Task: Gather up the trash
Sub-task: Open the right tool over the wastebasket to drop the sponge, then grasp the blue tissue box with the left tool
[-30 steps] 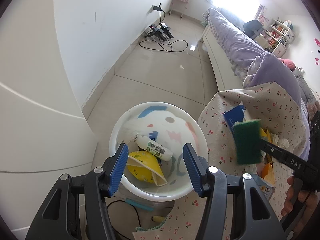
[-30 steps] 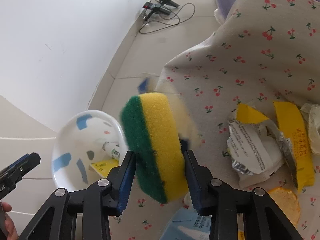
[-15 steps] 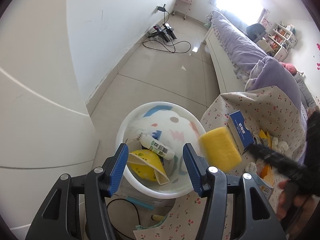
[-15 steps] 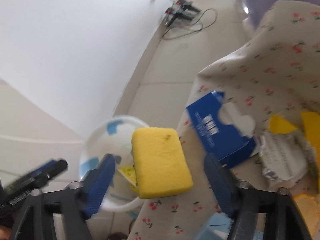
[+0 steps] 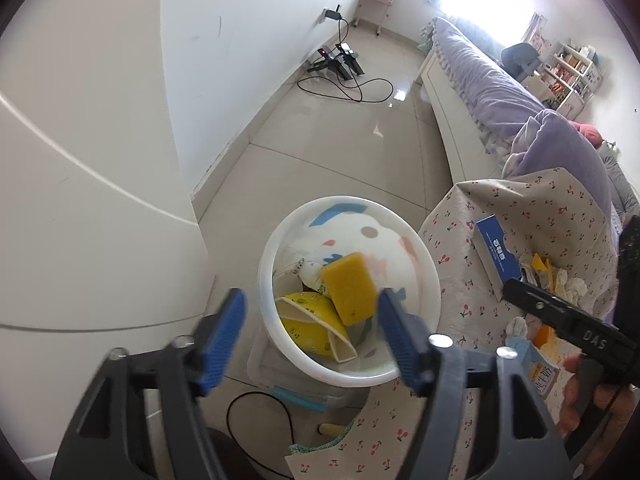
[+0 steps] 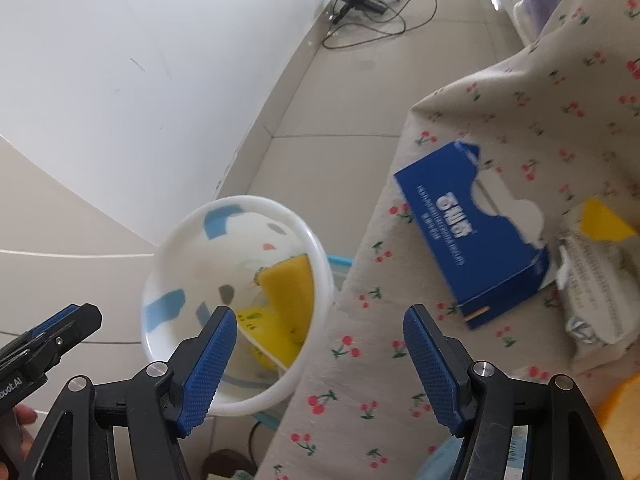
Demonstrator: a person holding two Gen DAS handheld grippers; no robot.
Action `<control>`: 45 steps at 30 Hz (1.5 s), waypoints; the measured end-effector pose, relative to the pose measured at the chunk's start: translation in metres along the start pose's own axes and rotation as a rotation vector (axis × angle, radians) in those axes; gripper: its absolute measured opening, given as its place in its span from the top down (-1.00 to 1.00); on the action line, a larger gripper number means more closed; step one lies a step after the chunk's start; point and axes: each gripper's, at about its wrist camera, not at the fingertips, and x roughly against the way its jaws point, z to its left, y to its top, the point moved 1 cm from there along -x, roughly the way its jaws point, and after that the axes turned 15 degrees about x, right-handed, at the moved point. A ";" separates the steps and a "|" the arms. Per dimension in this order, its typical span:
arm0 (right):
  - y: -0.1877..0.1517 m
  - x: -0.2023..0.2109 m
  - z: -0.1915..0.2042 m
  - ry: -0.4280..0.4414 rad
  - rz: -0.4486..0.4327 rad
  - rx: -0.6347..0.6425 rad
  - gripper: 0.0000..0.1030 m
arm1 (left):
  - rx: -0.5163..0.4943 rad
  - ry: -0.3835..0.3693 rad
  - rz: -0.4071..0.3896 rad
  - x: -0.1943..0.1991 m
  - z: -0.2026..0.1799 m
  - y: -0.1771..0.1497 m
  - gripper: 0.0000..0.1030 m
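Note:
A yellow sponge [image 5: 350,288] [image 6: 290,284] lies inside the white bin [image 5: 348,204] [image 6: 240,200], on top of a yellow paper bowl [image 5: 308,328] and a small white bottle [image 5: 310,276]. My left gripper [image 5: 310,300] hovers over the bin, its jaws opening with nothing between them. My right gripper [image 6: 319,314] hangs over the bin's right rim and the table edge; its jaws are closing slightly and hold nothing. On the cherry-print tablecloth [image 6: 360,360] lie a blue tissue box [image 6: 468,248] and crumpled wrappers [image 6: 592,280].
The bin stands on the tiled floor between a white wall and the table. A clear lidded box [image 5: 296,384] and a black cable [image 5: 256,420] lie under it. Chargers and cables [image 5: 340,60] sit by the wall; a bed [image 5: 500,92] is behind.
The right gripper let go of the sponge, which dropped into the bin. Its jaws went from shut on the sponge to wide apart. The left jaws spread wider.

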 end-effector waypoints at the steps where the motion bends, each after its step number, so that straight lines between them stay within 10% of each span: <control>1: 0.000 0.003 -0.001 -0.007 -0.004 0.005 -0.45 | -0.003 0.005 -0.001 0.001 -0.002 -0.001 -0.52; 12: -0.020 0.069 -0.028 -0.077 -0.074 0.034 -0.69 | -0.107 -0.019 -0.057 0.025 -0.043 -0.024 -0.97; 25: -0.077 0.124 -0.109 -0.202 -0.054 -0.054 -0.74 | -0.210 0.003 -0.004 0.017 -0.093 -0.057 -1.00; 45: -0.086 0.119 -0.214 -0.324 -0.048 -0.278 -0.74 | -0.045 0.095 0.016 -0.064 -0.178 -0.039 -0.99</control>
